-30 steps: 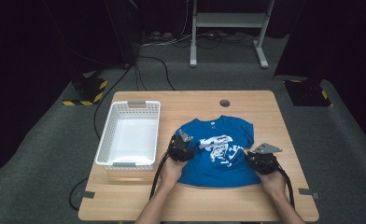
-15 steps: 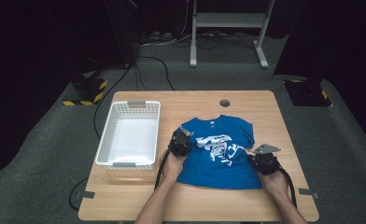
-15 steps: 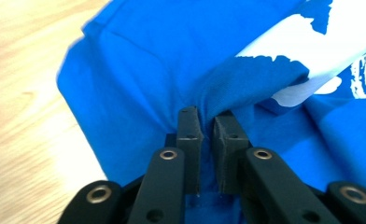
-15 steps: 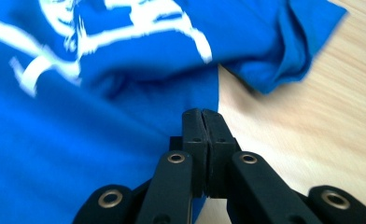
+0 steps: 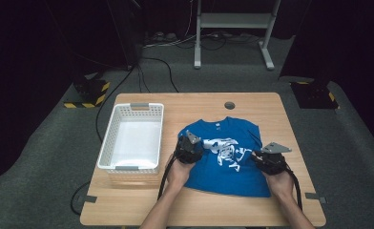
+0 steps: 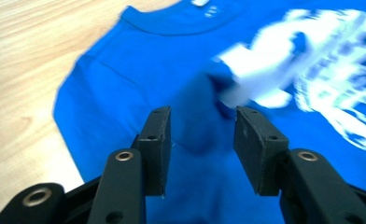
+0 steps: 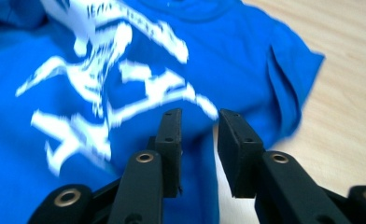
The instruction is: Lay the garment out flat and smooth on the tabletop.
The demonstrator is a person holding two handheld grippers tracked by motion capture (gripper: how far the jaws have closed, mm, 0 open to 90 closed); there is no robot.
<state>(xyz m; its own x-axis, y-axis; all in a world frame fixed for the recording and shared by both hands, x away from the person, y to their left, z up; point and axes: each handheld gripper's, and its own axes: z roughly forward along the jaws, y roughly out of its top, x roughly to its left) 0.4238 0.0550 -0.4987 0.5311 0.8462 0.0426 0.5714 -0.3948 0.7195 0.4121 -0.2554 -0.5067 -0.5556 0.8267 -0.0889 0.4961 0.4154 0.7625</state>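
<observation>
Left gripper view shows the left gripper with its two black jaws standing apart, having just opened, with a clear gap between the pads. Nothing is pinched there; the blue cloth lies below and beyond the gap. That cloth is the blue T-shirt, spread on the wooden table, its collar toward the top of the picture and its white print off to the right, blurred.

In the right gripper view, the right gripper has its jaws parted too, a narrower gap, and they also have just been opening. Between them I see shirt and a strip of bare table, and the pads press on nothing. The gripper hovers over the shirt's edge, with a short sleeve lying flat on the wood just beyond.

From the high view, each gripper sits in one of the person's hands, the left one at the shirt's left side and the right one at its right side, forearms coming in from the near edge. The T-shirt lies face up in the right half of the table, collar away from the person. A white plastic basket stands just beside it on the left, not touching it.
</observation>
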